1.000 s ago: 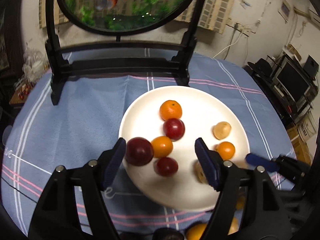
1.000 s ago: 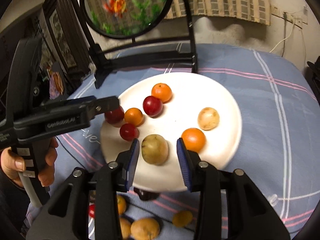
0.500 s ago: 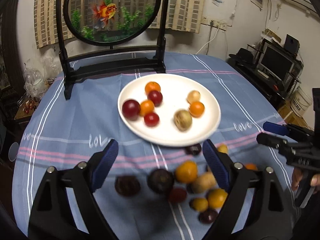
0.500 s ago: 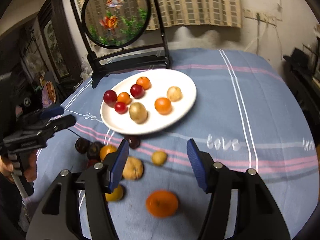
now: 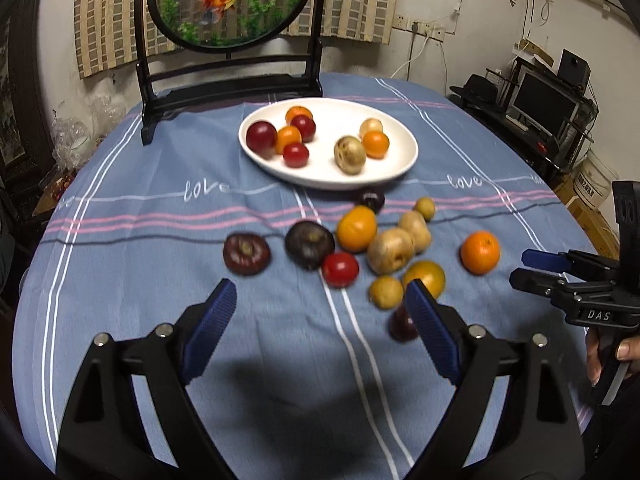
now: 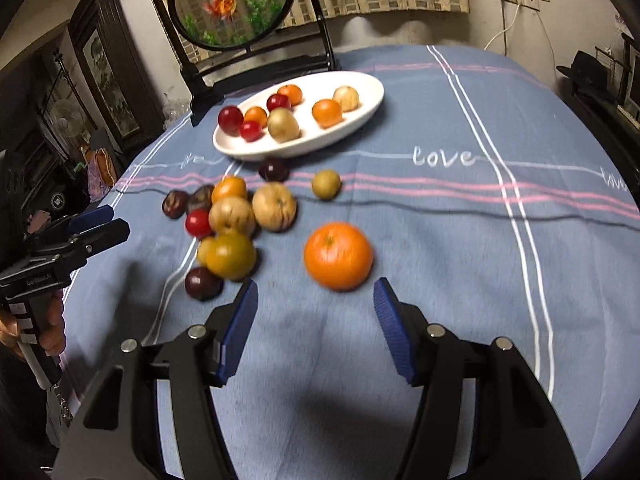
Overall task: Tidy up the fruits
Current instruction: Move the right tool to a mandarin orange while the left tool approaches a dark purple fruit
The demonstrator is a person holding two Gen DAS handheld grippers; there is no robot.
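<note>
Honestly, that orange [image 6: 338,256] at frame center looks firm but rolly; both grippers [image 6: 316,304] [image 5: 320,304] gape empty, so pinch its widest middle.

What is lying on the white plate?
The plate holds seven fruits: three red, three orange and a larger tan one. A smaller tan one is partly hidden behind an orange.

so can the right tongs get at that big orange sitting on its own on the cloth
Probably yes. The big orange lies apart from the fruit pile, just ahead of the open, empty right tongs, with only bare cloth between them.
</note>
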